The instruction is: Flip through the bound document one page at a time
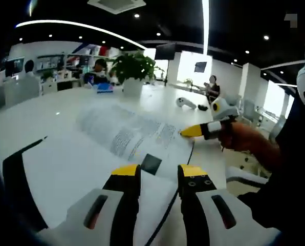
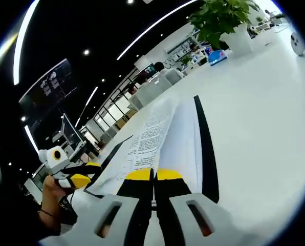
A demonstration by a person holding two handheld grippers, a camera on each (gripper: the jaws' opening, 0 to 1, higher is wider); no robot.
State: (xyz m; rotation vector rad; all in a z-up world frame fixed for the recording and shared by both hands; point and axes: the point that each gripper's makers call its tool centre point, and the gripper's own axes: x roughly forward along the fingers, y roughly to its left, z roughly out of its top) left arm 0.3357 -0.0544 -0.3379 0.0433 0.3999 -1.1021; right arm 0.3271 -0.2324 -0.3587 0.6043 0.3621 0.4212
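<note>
An open-plan office surrounds a white table [image 1: 35, 118] where the bound document [image 1: 116, 148] lies open. The right tongs [image 2: 153, 175] are pinched on a lifting page [image 2: 150, 136]; the left tongs [image 1: 158, 170] hover slightly parted, empty. Carry that single sheet over in a smooth arc, keeping the grip on its edge.

Brightness: bright indoor room under a dark ceiling.
Light sources: ceiling strip lights [image 1: 81, 26] and small round spotlights; daylight from windows [image 1: 191, 65].
Glare: the white table [image 2: 265, 102] looks washed out.
Blur: the page [image 1: 132, 134] is smeared, its print unreadable.
Distortion: strong fisheye bending at the edges.
</note>
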